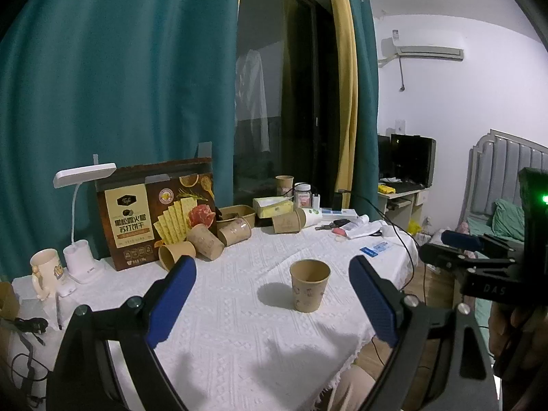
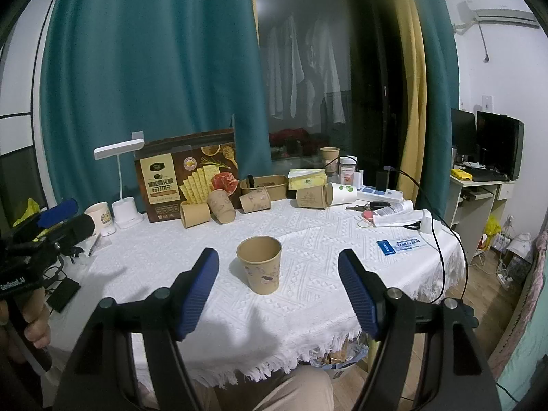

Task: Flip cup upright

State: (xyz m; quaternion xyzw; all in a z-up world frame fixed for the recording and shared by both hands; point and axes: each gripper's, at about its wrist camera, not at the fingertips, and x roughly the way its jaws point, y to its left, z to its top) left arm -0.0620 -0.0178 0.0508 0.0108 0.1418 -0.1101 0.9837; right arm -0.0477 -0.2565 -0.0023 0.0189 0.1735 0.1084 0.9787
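A brown paper cup (image 1: 309, 285) stands upright, mouth up, on the white tablecloth (image 1: 239, 325); it also shows in the right wrist view (image 2: 261, 264). My left gripper (image 1: 274, 287) is open and empty, held back from the cup with its blue pads on either side of it in view. My right gripper (image 2: 279, 274) is open and empty, also short of the cup. The right gripper's body shows at the right edge of the left wrist view, and the left gripper's body at the left edge of the right wrist view.
Several paper cups lie on their sides (image 2: 222, 205) at the table's back by a cracker box (image 2: 188, 178). A white lamp (image 2: 125, 185), mug (image 2: 99, 217), tissue box (image 2: 306, 178), cables, keys and cards (image 2: 400, 245) crowd the back and right. The table edge is near me.
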